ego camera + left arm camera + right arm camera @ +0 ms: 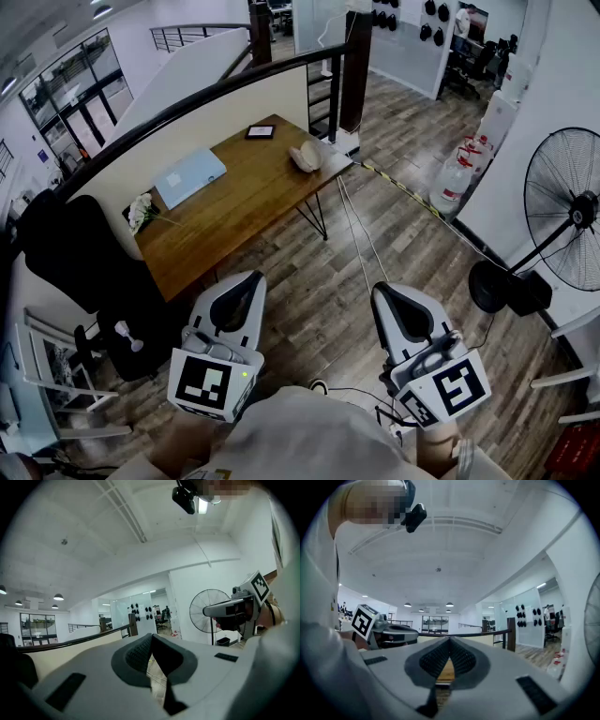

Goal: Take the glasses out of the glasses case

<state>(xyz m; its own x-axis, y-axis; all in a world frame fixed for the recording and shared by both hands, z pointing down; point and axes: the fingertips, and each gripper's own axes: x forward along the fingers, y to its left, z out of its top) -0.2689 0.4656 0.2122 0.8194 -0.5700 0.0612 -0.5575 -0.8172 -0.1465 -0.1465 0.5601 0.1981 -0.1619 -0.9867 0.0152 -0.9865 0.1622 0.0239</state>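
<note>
Head view: nothing begun, left gripper [246, 281] and right gripper [390, 292] jaws pressed together, empty, well short of the far desk's [244, 202] likely glasses case [305, 157].

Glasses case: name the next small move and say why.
Probably step toward the table first. The glasses case lies near its right end, well out of reach. The left gripper and right gripper are level over the floor, jaws together and empty. Nothing can be gripped from here.
</note>
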